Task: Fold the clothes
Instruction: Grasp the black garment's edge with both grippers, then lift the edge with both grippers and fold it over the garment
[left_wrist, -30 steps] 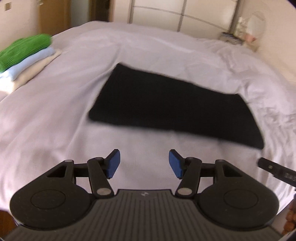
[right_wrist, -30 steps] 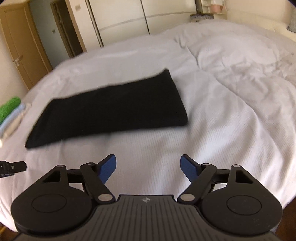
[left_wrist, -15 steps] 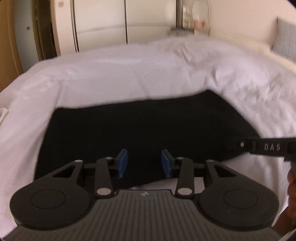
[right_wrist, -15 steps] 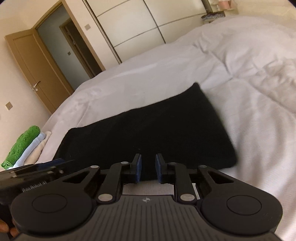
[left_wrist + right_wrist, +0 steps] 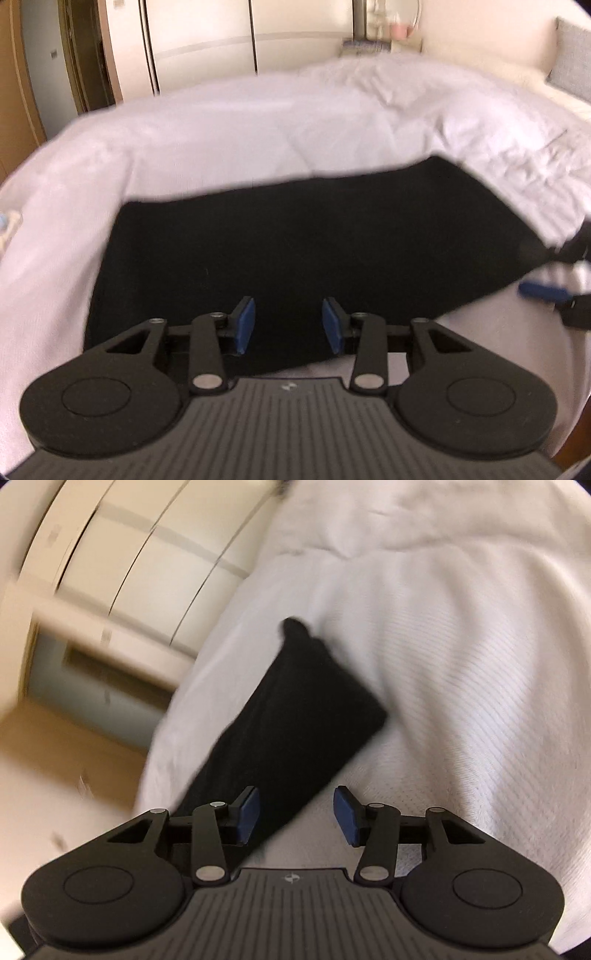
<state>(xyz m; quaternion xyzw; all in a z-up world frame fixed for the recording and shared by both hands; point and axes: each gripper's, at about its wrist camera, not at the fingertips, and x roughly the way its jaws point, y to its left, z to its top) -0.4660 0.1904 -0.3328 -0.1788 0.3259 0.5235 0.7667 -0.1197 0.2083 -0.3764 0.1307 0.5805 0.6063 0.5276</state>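
Black garment [image 5: 306,243] lies flat under both grippers; left gripper [image 5: 288,325] gapes, right gripper [image 5: 295,814] is opening, neither pinching; careless nips could snag the white bedcover [image 5: 221,122] beneath.

Black garment [image 5: 303,258]: matt, soft cloth. Bed cover [image 5: 480,701]: white cloth, fine ribbed weave, creased. Left gripper [image 5: 288,325]: matt black plastic, blue rubbery pads [image 5: 245,325], shiny metal pivots. Wardrobe doors [image 5: 207,48]: smooth, cream, slight sheen.
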